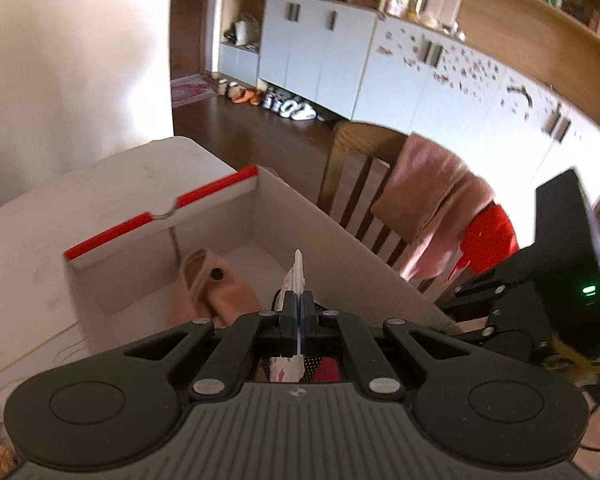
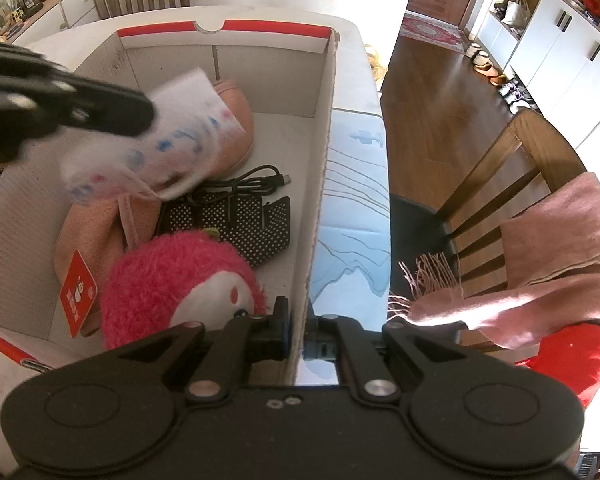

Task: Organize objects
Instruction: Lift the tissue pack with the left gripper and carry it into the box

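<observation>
A white cardboard box with a red rim (image 2: 324, 128) stands open on the table; it also shows in the left wrist view (image 1: 160, 216). My left gripper (image 1: 299, 304) is shut on a white printed packet (image 1: 296, 276) and holds it above the box; from the right wrist view the packet (image 2: 180, 140) hangs blurred over the contents. My right gripper (image 2: 298, 336) is shut on the box's right wall. Inside lie a pink pouch (image 2: 236, 120), a black cable (image 2: 252, 184), a black dotted case (image 2: 252, 220) and a pink plush toy (image 2: 180, 276).
A wooden chair (image 2: 500, 184) draped with a pink scarf (image 2: 540, 264) and a red cushion (image 2: 572, 360) stands right of the table (image 2: 352, 208). White cabinets (image 1: 320, 52) and shoes (image 1: 288, 106) lie across the wooden floor.
</observation>
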